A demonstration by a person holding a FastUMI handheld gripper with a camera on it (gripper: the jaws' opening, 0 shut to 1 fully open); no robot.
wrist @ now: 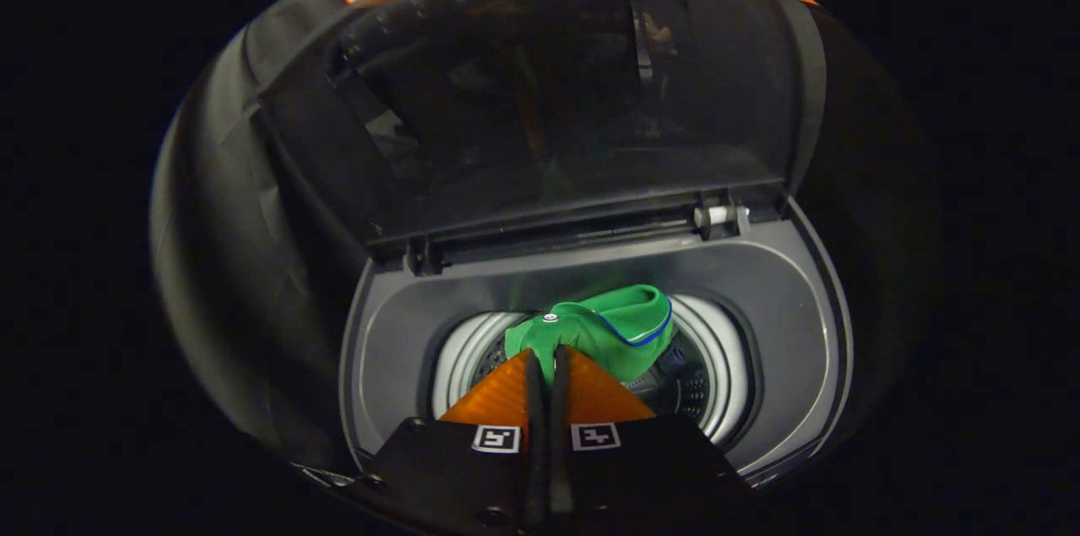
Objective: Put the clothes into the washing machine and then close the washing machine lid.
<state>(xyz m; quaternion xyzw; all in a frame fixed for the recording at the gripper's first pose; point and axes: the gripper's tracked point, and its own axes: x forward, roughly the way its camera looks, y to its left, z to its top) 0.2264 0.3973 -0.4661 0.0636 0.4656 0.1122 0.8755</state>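
Claw clamping green garment above drum

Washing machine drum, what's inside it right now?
A green garment hangs into the drum, pinched by the fingers. The perforated drum wall shows beside it; the bottom under the cloth is hidden.

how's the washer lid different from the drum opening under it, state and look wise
The lid stands raised behind the opening, a dark see-through flat panel; the drum opening is a pale ringed round hole lying below. The lid holds nothing, while a green garment, pinched by the gripper, hangs over the drum. Both belong to the washing machine.
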